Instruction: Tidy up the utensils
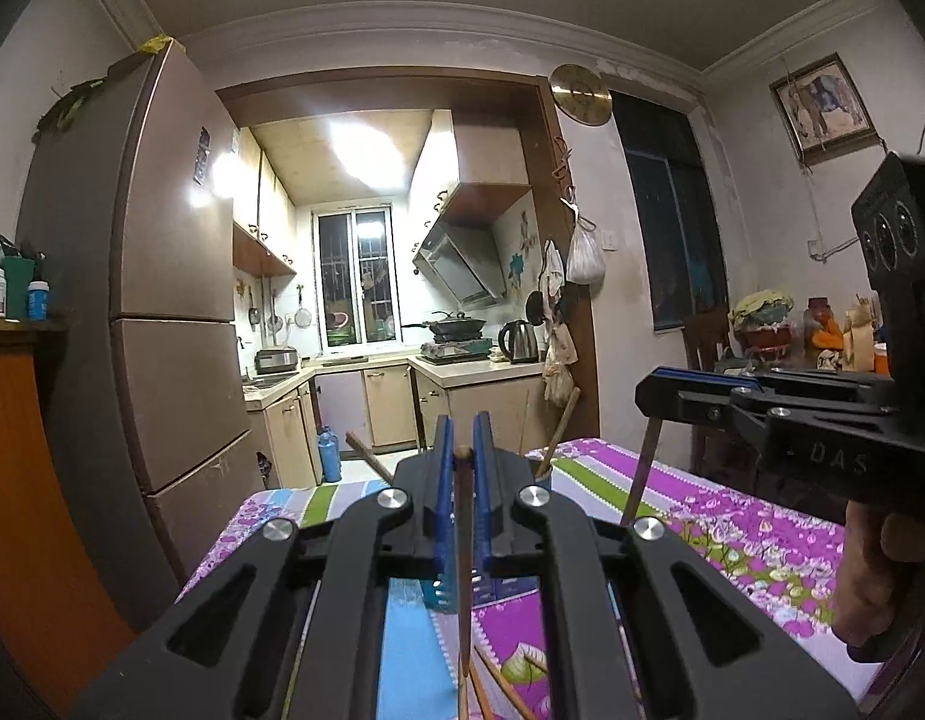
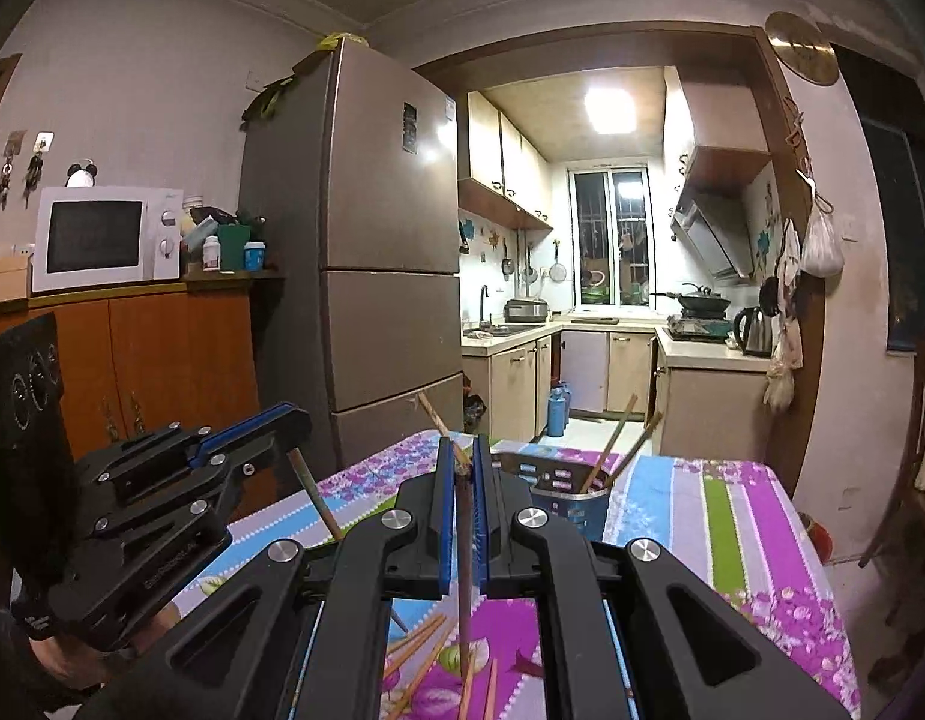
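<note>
The cloth on the desk (image 2: 744, 516) was loud: purple floral patches broken up by light blue, green and white stripes with dotted white edging. Both claws were matte black with bright blue pads, left claw (image 1: 461, 450) and right claw (image 2: 462, 456) the same. Each chopstick I had pinched was dark brown, the left chopstick (image 1: 463, 570) and the right chopstick (image 2: 464, 588) alike, while the loose chopsticks (image 2: 426, 654) lying on the cloth looked lighter, orange-tan. The utensil holder (image 2: 567, 495) was steel grey with dark slots. Behind it, the fridge (image 2: 378, 228) was bronze-brown, the microwave (image 2: 102, 237) white with a black window, and the cabinet (image 2: 162, 348) orange wood.
</note>
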`<state>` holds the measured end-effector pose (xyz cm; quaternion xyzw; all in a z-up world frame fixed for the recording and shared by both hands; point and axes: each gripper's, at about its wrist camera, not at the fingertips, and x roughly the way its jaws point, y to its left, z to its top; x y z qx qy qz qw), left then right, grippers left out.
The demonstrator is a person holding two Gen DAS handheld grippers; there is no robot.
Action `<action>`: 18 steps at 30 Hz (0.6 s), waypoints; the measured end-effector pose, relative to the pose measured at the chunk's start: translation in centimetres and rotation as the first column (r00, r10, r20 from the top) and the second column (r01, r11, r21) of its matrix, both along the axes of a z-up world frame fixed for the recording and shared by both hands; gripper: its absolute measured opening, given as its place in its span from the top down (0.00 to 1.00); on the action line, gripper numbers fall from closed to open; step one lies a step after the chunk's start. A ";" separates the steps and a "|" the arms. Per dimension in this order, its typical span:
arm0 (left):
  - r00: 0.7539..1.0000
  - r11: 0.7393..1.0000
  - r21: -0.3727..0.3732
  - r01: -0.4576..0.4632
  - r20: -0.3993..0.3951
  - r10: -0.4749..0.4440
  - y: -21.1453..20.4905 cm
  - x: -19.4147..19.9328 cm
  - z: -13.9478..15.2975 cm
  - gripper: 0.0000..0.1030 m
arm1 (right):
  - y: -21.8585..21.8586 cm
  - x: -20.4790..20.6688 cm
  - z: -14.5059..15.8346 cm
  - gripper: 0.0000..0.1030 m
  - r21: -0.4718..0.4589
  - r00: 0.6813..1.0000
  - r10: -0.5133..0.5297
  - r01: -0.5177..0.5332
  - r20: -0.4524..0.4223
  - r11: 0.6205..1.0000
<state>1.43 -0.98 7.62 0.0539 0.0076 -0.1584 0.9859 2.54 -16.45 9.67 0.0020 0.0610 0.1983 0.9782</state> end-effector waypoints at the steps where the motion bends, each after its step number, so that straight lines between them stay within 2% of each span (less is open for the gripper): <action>1: 1.000 1.000 -0.006 0.007 -0.005 -0.007 0.1 0.2 0.4 0.95 | 0.0 0.1 0.4 0.93 -0.001 1.000 0.000 0.000 0.004 1.000; 11: 0.998 0.998 -0.039 0.047 -0.043 -0.049 0.5 2.1 4.2 0.95 | -1.0 1.7 4.5 0.93 0.010 1.000 -0.009 0.009 -0.018 1.000; 18: 0.997 0.998 -0.034 0.058 -0.043 -0.059 0.2 2.9 7.0 0.95 | -1.8 2.3 8.5 0.93 -0.003 0.999 -0.029 0.029 0.015 1.000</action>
